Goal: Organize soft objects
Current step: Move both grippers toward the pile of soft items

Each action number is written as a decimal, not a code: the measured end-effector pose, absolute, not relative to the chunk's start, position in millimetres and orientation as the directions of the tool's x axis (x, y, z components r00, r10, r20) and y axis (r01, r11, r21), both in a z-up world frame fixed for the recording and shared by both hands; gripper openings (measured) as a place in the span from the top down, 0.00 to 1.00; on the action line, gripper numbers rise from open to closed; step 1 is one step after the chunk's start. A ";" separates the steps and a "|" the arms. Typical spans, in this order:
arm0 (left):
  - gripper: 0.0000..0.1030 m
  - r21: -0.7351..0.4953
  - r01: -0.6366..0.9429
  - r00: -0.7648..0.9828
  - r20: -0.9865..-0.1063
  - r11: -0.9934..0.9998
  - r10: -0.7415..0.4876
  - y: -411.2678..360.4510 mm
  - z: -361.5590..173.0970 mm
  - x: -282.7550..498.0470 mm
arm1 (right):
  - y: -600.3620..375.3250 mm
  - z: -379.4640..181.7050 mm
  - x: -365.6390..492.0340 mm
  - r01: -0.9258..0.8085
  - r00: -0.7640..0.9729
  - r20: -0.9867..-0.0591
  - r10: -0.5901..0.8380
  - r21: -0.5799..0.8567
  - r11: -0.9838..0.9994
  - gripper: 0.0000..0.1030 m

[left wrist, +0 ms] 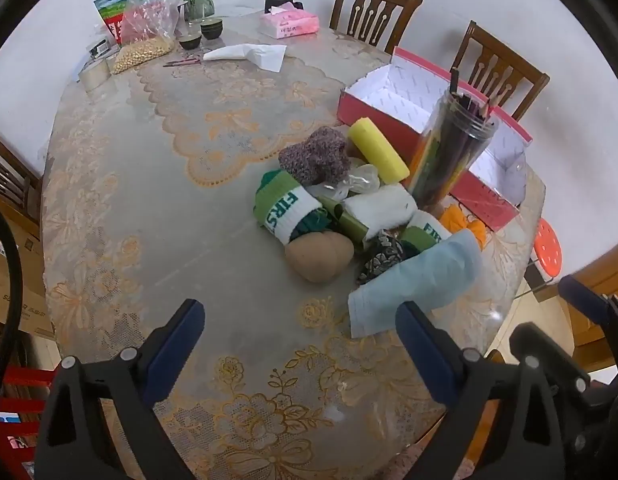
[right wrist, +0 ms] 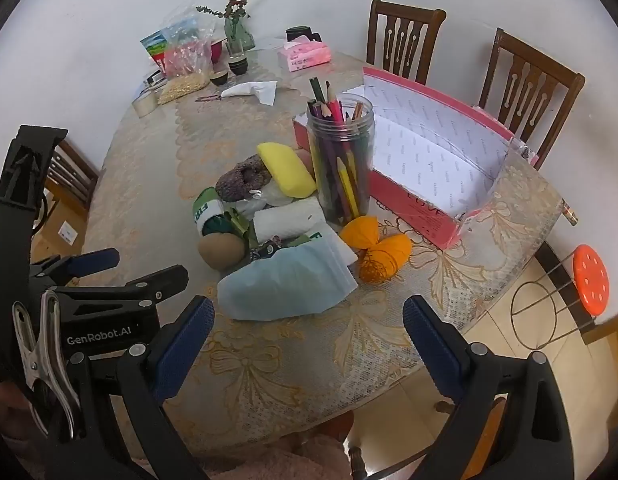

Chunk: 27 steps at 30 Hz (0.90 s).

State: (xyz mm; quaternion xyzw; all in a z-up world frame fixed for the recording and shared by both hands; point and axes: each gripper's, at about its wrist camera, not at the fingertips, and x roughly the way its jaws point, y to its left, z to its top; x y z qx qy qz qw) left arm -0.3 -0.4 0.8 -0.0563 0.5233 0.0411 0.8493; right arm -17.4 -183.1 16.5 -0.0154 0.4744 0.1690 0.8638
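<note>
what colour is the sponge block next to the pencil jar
Yellow. The sponge block shows best in the right wrist view, leaning beside the pencil jar.

- "FIRS" in green capitals on the white band of a rolled green sock (left wrist: 287,210), near the middle of the table.
- "FIR", partly hidden, on a second green-and-white sock (left wrist: 427,230) in the same pile.
- "GenRobot.AI" in white on the black body of the left gripper (right wrist: 99,330), seen from the right wrist.
- "LOVE", faint, on the red box (right wrist: 425,208) side wall.
- Small print on the pink tissue pack (left wrist: 289,24), far edge: unreadable.
</note>
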 end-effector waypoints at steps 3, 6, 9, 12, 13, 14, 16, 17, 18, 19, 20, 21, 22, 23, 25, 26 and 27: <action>0.04 -0.049 -0.127 0.458 -0.889 0.991 0.015 -1.9 2.2 -1.8 | -183.8 16.4 -17.4 -0.307 0.494 -0.824 0.279 0.135 0.942 0.05; 0.04 -0.068 -0.115 0.459 -0.889 0.991 -0.008 -2.7 -0.5 -6.7 | -184.3 16.6 -17.6 -0.309 0.494 -0.823 0.280 0.135 0.941 0.05; 0.04 -0.055 -0.110 0.452 -0.892 0.992 0.000 -3.0 -0.1 -5.7 | -184.1 16.0 -17.2 -0.307 0.493 -0.824 0.279 0.135 0.942 0.05; 0.04 -0.048 -0.112 0.448 -0.894 0.993 0.008 -5.7 2.8 -1.8 | -182.0 16.1 -16.5 -0.306 0.491 -0.826 0.279 0.136 0.942 0.05; 0.04 -0.048 -0.112 0.449 -0.894 0.993 0.007 -5.3 2.7 -2.2 | -180.9 16.6 -16.8 -0.307 0.492 -0.825 0.279 0.135 0.942 0.05; 0.04 -0.049 -0.113 0.449 -0.893 0.992 0.007 -5.1 2.8 -2.1 | -186.2 16.2 -17.7 -0.307 0.492 -0.825 0.279 0.135 0.942 0.05; 0.04 -0.049 -0.115 0.449 -0.893 0.992 0.008 -4.3 3.0 -2.6 | -186.7 16.2 -17.8 -0.307 0.493 -0.824 0.278 0.135 0.942 0.05; 0.04 -0.049 -0.114 0.450 -0.893 0.992 0.008 -4.2 3.1 -2.8 | -185.2 16.2 -17.7 -0.307 0.493 -0.825 0.278 0.134 0.942 0.05; 0.04 -0.048 -0.115 0.450 -0.893 0.992 0.009 -3.9 2.9 -2.8 | -186.1 16.1 -17.8 -0.307 0.492 -0.825 0.278 0.134 0.942 0.05; 0.04 -0.048 -0.115 0.449 -0.893 0.992 0.009 -3.6 2.7 -2.7 | -184.7 16.5 -17.6 -0.306 0.492 -0.825 0.278 0.135 0.942 0.05; 0.04 -0.048 -0.115 0.449 -0.894 0.992 0.009 -3.4 2.7 -2.8 | -184.5 16.7 -17.7 -0.306 0.492 -0.825 0.278 0.135 0.942 0.05; 0.04 -0.048 -0.116 0.449 -0.894 0.992 0.009 -3.3 2.7 -2.8 | -185.4 16.8 -17.9 -0.306 0.491 -0.825 0.278 0.136 0.942 0.05; 0.04 -0.047 -0.117 0.449 -0.894 0.992 0.010 -2.8 2.9 -2.8 | -185.2 16.0 -17.2 -0.306 0.491 -0.825 0.278 0.135 0.942 0.05; 0.04 -0.046 -0.118 0.449 -0.893 0.992 0.011 -2.3 2.9 -2.8 | -186.1 16.0 -17.3 -0.306 0.491 -0.826 0.278 0.136 0.942 0.05; 0.04 -0.045 -0.119 0.451 -0.892 0.992 0.013 -1.6 3.0 -2.5 | -185.5 14.6 -16.8 -0.305 0.491 -0.826 0.278 0.135 0.943 0.05; 0.04 -0.046 -0.119 0.452 -0.892 0.992 0.013 -1.0 3.2 -2.8 | -185.4 14.6 -16.9 -0.306 0.491 -0.826 0.277 0.135 0.943 0.05; 0.04 -0.047 -0.119 0.452 -0.892 0.992 0.012 -0.8 3.2 -2.8 | -185.6 14.6 -17.0 -0.306 0.491 -0.826 0.277 0.135 0.943 0.05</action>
